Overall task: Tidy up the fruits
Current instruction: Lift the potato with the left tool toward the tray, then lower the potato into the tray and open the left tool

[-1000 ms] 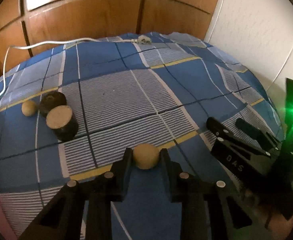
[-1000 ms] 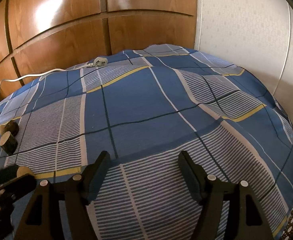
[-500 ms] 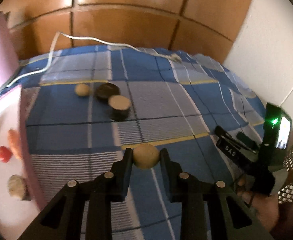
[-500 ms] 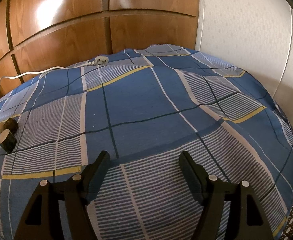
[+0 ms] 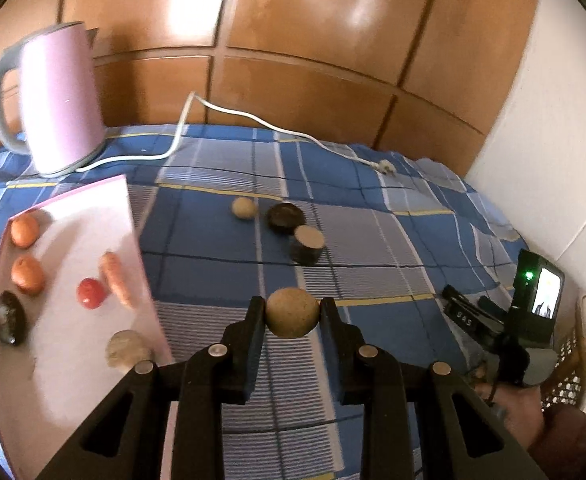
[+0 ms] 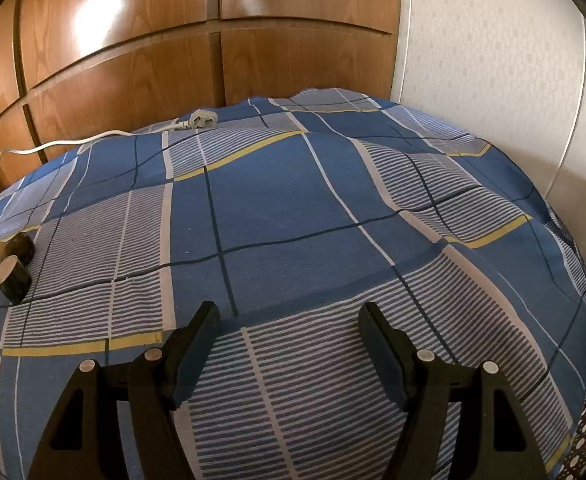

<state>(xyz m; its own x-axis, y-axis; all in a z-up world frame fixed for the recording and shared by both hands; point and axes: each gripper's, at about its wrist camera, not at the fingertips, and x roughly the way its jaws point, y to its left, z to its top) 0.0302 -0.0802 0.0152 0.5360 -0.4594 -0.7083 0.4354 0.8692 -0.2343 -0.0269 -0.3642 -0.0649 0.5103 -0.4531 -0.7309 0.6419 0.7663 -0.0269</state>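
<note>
Tan round fruit (image 5: 292, 312) clamped in left tool (image 5: 292, 314); right tool (image 6: 289, 334) wide apart, nothing held.

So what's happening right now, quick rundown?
Left gripper shut on tan fruit, above the cloth beside the pink tray. Right gripper open, holding nothing. Path to tray looks clear.

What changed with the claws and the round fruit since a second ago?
The left claw swung left, keeping the tan round fruit squeezed in it, so the pink tray and pink kettle came into view. The right claw stayed open and hardly moved. The fruits left on the blue checked cloth stayed put.
</note>
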